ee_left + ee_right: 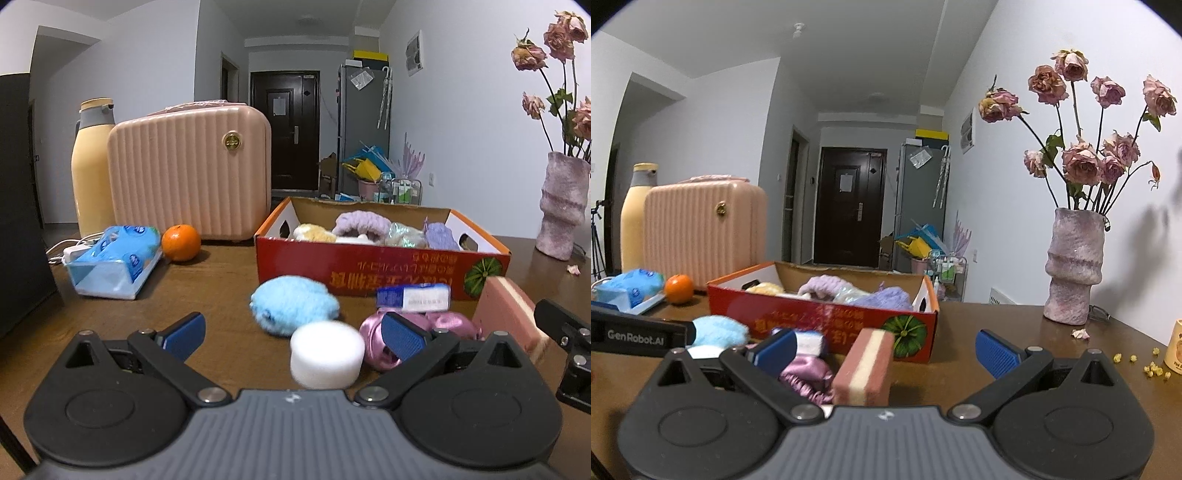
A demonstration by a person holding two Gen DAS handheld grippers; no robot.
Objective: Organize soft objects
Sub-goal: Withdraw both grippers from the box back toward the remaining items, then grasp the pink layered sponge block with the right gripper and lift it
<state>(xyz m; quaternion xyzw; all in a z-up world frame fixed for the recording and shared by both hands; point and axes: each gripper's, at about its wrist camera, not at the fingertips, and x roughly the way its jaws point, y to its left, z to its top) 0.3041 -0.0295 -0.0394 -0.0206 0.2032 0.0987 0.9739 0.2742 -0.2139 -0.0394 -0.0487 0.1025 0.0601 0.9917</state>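
A red cardboard box (354, 264) (798, 314) on the brown table holds several soft items in purple, yellow and white. In front of it lie a fluffy blue puff (293, 304) (718, 330), a white foam disc (327, 354), a pink satin scrunchie (428, 326) (807, 376), a small blue-and-white pack (413, 297) and an upright pink-and-cream sponge (508, 314) (866, 367). My left gripper (293, 338) is open, with the foam disc between its fingers, untouched. My right gripper (884, 349) is open, and the sponge stands between its fingers.
A pink ribbed case (190, 170), a yellow thermos (92, 166), a tissue pack (114, 260) and an orange (181, 242) stand at the left. A vase of dried roses (1075, 266) stands at the right, with crumbs (1145, 363) and a cup (1174, 345) near it.
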